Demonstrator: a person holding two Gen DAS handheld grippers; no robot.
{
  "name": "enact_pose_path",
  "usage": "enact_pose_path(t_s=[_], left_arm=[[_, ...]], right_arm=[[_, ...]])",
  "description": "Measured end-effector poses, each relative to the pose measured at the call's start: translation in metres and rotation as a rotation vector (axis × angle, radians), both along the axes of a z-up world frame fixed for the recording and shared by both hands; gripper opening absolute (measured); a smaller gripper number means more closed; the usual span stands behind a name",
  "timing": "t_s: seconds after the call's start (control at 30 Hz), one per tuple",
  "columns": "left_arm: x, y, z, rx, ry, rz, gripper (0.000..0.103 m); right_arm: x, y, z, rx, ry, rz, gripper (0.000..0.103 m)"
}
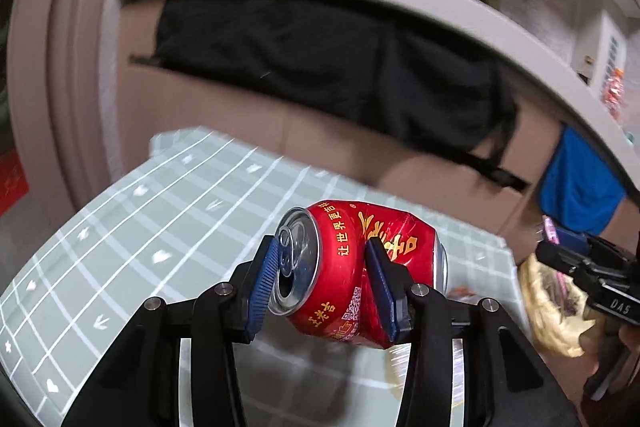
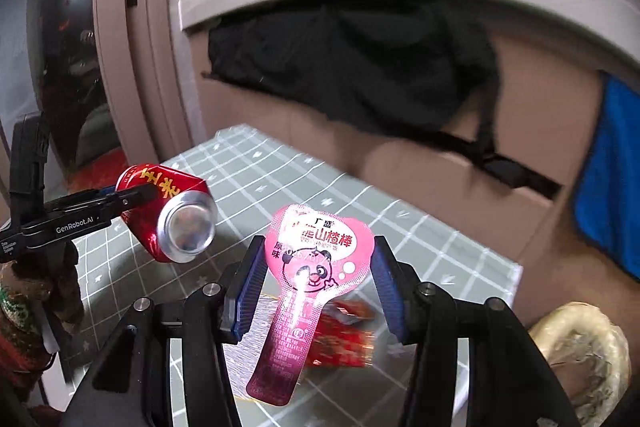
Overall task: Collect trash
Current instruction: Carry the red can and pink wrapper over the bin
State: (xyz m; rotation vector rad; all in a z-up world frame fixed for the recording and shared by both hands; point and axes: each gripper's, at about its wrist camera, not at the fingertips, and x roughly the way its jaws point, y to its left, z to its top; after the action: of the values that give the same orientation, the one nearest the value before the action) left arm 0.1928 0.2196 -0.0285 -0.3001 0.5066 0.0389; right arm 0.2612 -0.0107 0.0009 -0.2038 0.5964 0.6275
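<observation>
My left gripper [image 1: 320,283] is shut on a crushed red drink can [image 1: 352,267], held sideways above the green grid tablecloth [image 1: 160,227]. The can also shows in the right wrist view [image 2: 172,215], held by the left gripper [image 2: 136,197]. My right gripper [image 2: 316,279] is shut on a pink panda snack wrapper [image 2: 316,259], which hangs down between the fingers. The right gripper also shows at the right edge of the left wrist view [image 1: 560,243]. A red wrapper [image 2: 344,339] lies on the table below it.
A cardboard box [image 2: 440,179] draped with black cloth [image 2: 360,67] stands behind the table. A blue cloth [image 2: 612,187] hangs at the right. A pale crinkled bag [image 2: 584,351] sits at the lower right. A white plate rim [image 2: 460,387] is under the gripper.
</observation>
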Motion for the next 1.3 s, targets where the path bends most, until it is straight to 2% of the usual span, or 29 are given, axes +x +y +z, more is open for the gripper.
enact_pose_path(t_s=[0.23,0.43,0.67,0.8,0.97,1.3], left_arm=[[0.009,-0.076,0.048,0.097,-0.115,-0.076,0.046],[0.014,-0.134,0.089,0.129,-0.221,-0.151,0.046],[0.024,-0.222,0.122,0.129,-0.318,-0.303,0.046],[0.028,-0.270,0.122,0.109,-0.332,-0.386,0.046],[0.038,-0.315,0.107,0.089,-0.286,-0.461,0.046],[0.060,-0.359,0.063,0.079,-0.162,-0.536,0.046]], right_arm=[[-0.006,-0.062,0.025,0.094,-0.058,-0.070,0.048],[-0.022,-0.128,0.055,0.126,-0.180,-0.164,0.048],[-0.045,-0.211,0.082,0.138,-0.264,-0.310,0.048],[-0.055,-0.252,0.089,0.122,-0.295,-0.388,0.048],[-0.063,-0.288,0.088,0.121,-0.305,-0.458,0.048],[-0.046,-0.325,0.053,0.150,-0.213,-0.516,0.048]])
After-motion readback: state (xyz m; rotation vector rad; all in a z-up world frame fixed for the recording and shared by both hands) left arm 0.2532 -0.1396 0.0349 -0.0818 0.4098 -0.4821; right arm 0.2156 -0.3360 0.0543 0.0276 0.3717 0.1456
